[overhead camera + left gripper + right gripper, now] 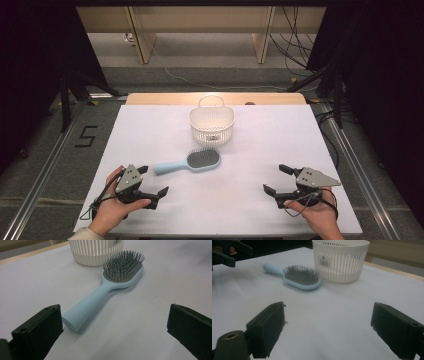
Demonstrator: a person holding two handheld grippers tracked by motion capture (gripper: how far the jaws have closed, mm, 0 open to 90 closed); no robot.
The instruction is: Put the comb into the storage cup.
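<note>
A light blue hairbrush [192, 162] with dark bristles lies bristles-up near the middle of the white table [250, 150], its handle pointing left. Behind it stands a white slatted basket [212, 123] with a loop handle. My left gripper [153, 180] rests open at the front left, just short of the handle end of the hairbrush [100, 297], nothing between its jaws. At the front right my right gripper [279, 179] is open and holds nothing. From it the hairbrush [297, 277] and the basket [340, 260] lie ahead, with the left gripper [227, 252] far off at top left.
The table's wooden far edge [215, 97] runs behind the basket. Black stands and cables [300, 50] flank the table on the floor. A floor marking "5" [86, 136] sits to the left.
</note>
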